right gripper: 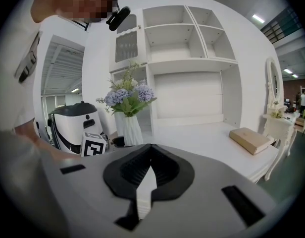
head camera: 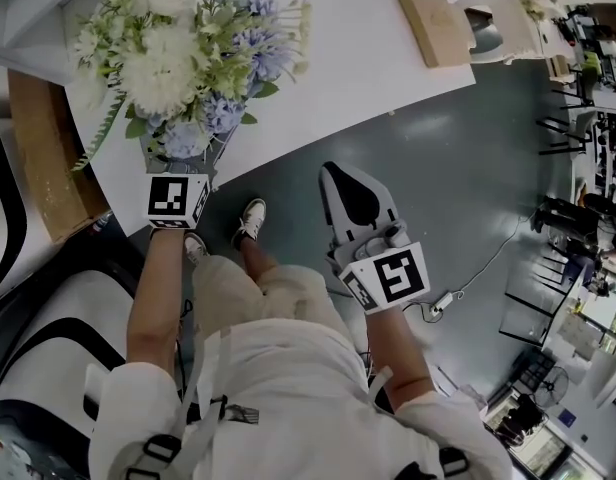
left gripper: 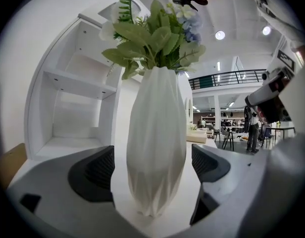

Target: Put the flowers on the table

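1. At the top of the head view: white desk (head camera: 368, 58), curves past the person's legs.
2. Flowers (head camera: 178, 48) in a white ribbed vase (left gripper: 156, 143): stand upright on the desk near its edge.
3. Left claw (left gripper: 151, 168): gapes wide around the vase's lower part, pads just clear of it.
4. Right claw (right gripper: 148, 175): pressed together, empty, hangs off the desk above the floor.
5. Tan book (head camera: 435, 26): lies flat farther along the desk.

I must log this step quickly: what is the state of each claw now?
Left claw: open around the white vase of flowers, not gripping it.
Right claw: closed, empty.
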Demonstrator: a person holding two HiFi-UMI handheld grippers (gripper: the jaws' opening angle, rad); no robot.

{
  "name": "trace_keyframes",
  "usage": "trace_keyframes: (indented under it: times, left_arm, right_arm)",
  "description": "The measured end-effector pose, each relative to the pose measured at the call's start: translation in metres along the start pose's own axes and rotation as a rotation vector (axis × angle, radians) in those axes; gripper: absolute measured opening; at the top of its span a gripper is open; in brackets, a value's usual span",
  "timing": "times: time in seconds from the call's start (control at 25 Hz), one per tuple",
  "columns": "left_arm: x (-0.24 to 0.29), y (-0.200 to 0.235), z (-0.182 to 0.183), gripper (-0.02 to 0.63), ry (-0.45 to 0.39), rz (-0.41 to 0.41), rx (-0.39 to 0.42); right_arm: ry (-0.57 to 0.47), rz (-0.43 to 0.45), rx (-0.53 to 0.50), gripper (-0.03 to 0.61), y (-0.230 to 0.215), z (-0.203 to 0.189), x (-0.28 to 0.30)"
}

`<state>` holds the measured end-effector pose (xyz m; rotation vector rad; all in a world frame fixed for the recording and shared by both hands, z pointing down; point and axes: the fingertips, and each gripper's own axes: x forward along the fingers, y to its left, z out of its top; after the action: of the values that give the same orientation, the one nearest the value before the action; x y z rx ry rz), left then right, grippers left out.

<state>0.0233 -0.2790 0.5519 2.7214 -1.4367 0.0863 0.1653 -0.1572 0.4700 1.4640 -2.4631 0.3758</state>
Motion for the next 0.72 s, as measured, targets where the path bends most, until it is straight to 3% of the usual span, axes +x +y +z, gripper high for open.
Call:
trace_keyframes:
  times: [0.72]
  left_arm:
    - [-0.094, -0.007, 0.044, 0.469, 0.022, -0.046, 0.018]
  right_arm:
    - [-0.104, -0.064, 0.0, 0.009, 0.07, 0.044, -0.043]
